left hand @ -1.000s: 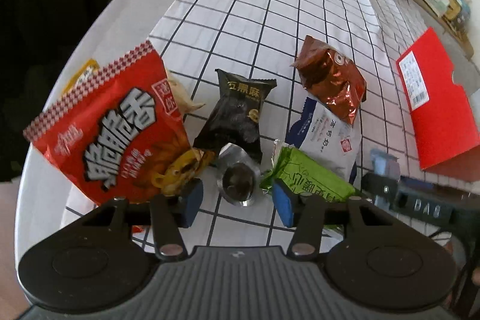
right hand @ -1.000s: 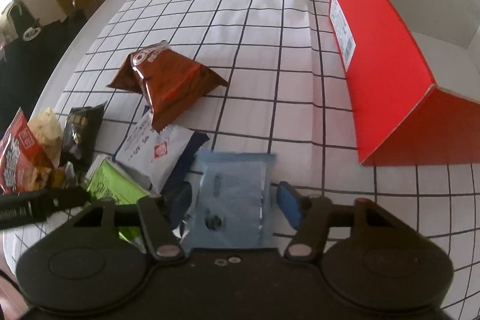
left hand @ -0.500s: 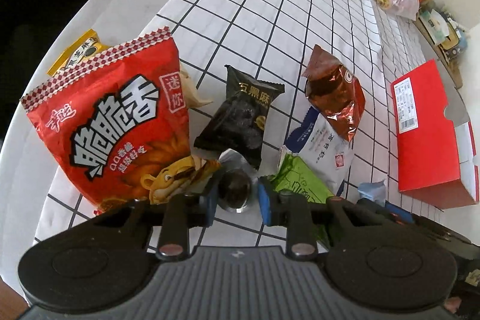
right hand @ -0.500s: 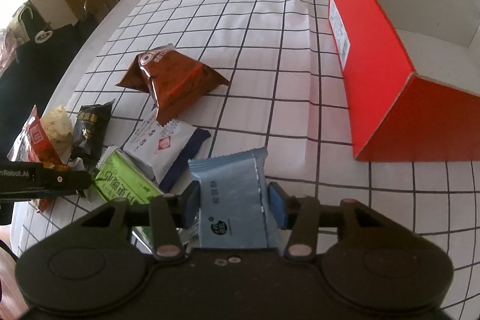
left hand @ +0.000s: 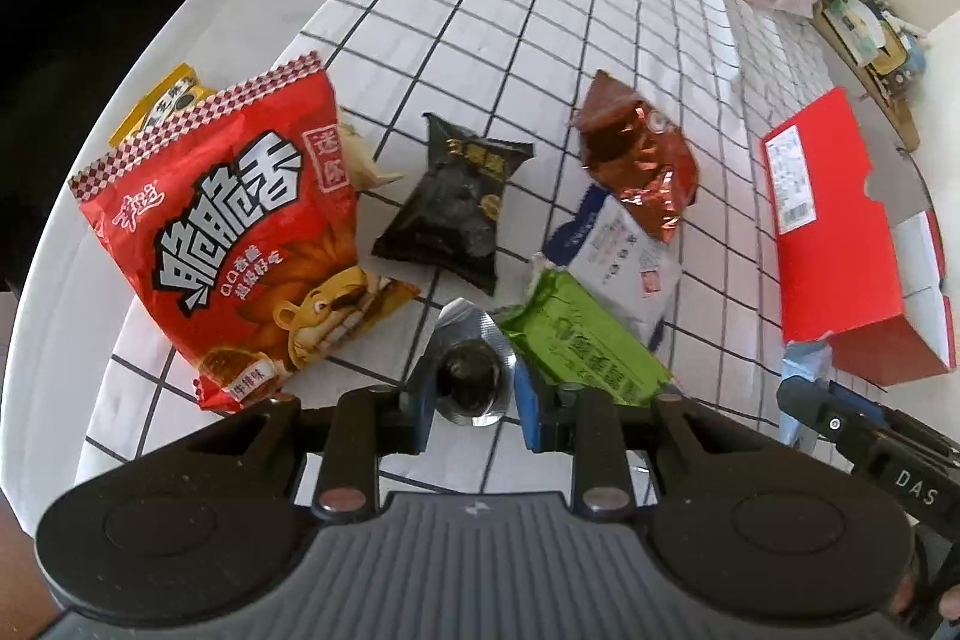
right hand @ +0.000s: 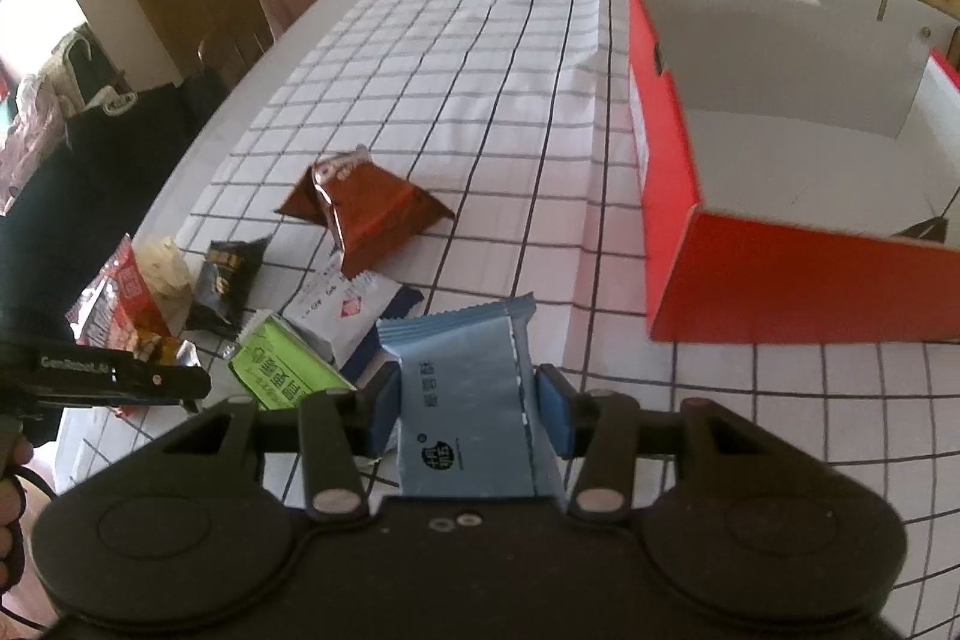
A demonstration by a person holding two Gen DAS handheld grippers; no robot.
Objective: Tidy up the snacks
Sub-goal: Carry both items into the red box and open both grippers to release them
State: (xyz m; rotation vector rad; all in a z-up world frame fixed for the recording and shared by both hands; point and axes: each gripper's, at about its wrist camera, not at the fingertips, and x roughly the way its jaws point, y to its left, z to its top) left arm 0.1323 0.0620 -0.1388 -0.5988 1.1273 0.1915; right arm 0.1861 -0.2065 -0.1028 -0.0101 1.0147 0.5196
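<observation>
Right tongs [right hand: 467, 403] pinch a flat pale-blue foil snack packet [right hand: 465, 394] by its long side edges, lifted clear of the grid-cloth tabletop [right hand: 480, 58], just short of the open red cardboard box [right hand: 666, 274]. Left tongs [left hand: 473, 394] are closed on a small silver foil-wrapped round snack [left hand: 471, 376], well left of the red cardboard box and apparently resting on the cloth, though the view is too tight to be sure. Both items look light. The blue packet is soft and slick, so it bows under the squeeze; a hold near mid-length on the sealed edges seems safest. The silver one is crinkly and likely crushable: grip across its widest part, gently. The other packets lie in a cluster left of the box: green [left hand: 585, 352], white-blue [left hand: 624, 256], copper [left hand: 639, 160], black [left hand: 459, 208], big red [left hand: 240, 220].
</observation>
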